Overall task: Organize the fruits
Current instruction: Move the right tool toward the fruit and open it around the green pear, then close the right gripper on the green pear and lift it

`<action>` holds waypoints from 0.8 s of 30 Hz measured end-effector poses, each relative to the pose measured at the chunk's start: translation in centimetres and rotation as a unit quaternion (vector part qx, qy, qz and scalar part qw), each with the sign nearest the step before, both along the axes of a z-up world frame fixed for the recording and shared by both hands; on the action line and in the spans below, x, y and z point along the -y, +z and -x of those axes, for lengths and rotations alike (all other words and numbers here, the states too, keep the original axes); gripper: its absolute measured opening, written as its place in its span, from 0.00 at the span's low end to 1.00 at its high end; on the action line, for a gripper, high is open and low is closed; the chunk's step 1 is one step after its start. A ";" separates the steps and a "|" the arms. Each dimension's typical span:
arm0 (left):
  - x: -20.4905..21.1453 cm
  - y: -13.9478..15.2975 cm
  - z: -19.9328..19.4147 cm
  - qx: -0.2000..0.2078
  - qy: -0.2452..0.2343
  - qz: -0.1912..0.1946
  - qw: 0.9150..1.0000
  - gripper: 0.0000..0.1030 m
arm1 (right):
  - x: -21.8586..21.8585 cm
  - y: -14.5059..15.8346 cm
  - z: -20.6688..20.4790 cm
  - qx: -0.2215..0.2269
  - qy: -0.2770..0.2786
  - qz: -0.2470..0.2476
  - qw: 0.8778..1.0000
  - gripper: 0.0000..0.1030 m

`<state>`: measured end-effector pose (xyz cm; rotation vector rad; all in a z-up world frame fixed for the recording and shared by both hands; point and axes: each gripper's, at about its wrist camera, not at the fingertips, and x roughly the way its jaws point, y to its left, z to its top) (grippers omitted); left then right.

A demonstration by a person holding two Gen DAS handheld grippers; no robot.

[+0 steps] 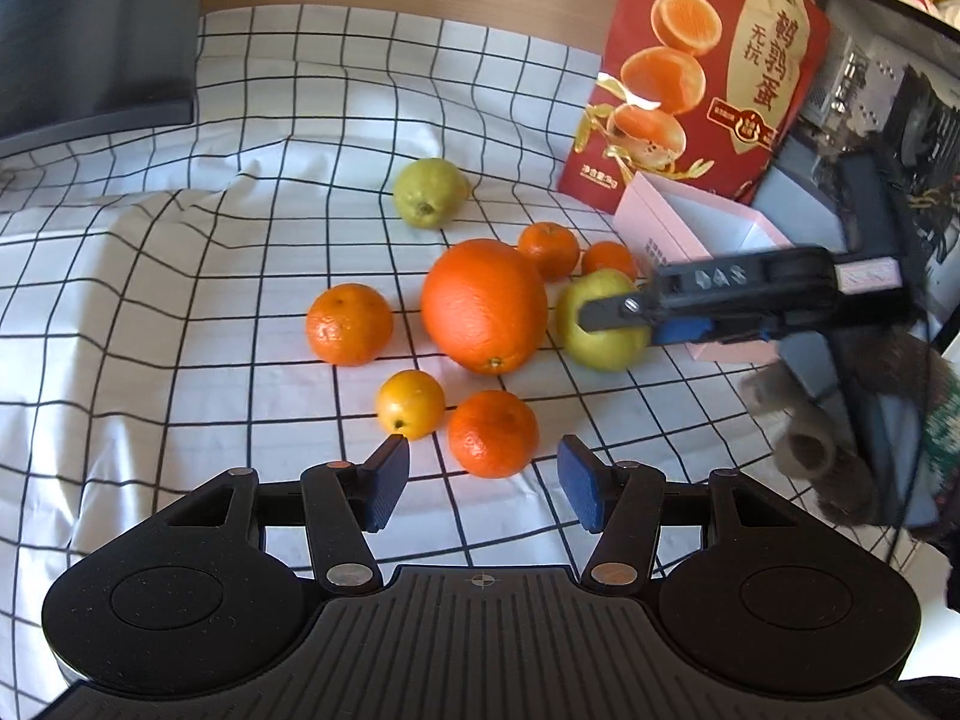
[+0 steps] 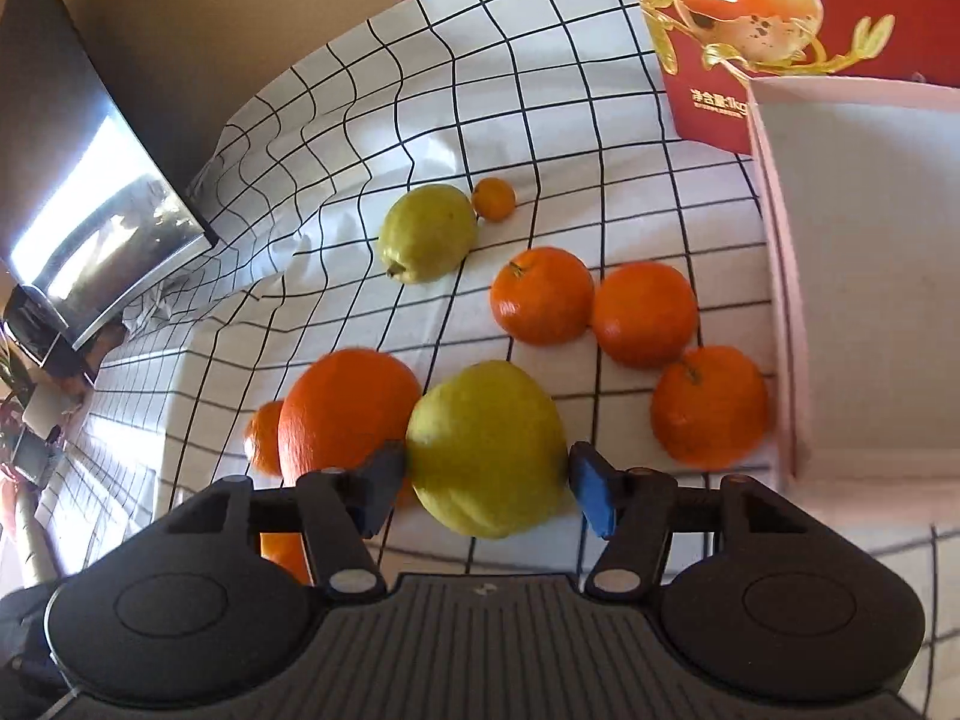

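Fruits lie on a white checked cloth. My right gripper has its two fingers around a yellow-green lemon, which rests beside a big orange; the same lemon shows in the left wrist view with the right gripper's finger across it. My left gripper is open and empty, just short of a tangerine and a small yellow-orange fruit. A second lemon lies farther back. Several tangerines sit near a pink box.
A red printed carton stands behind the pink box at the right. A dark monitor stands at the far left. Cluttered electronics are at the right edge.
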<state>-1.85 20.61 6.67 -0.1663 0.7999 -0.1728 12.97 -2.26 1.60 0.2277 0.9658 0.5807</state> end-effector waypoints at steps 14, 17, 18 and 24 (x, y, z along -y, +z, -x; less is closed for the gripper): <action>2.6 -1.7 -2.6 -0.012 -0.016 -0.041 0.999 0.58 | 5.2 1.1 8.5 0.028 -0.007 0.065 0.997 0.58; 3.3 -2.1 -3.1 -0.008 -0.018 -0.058 0.998 0.58 | 5.8 1.2 9.5 0.033 -0.011 0.073 0.997 0.58; 3.5 -2.2 -3.2 -0.005 -0.018 -0.063 0.998 0.58 | 5.9 1.3 9.8 0.037 -0.011 0.077 0.996 0.58; 4.0 -2.3 -3.7 0.008 -0.017 -0.086 0.996 0.45 | 4.2 1.6 11.1 0.084 0.012 0.130 0.988 0.59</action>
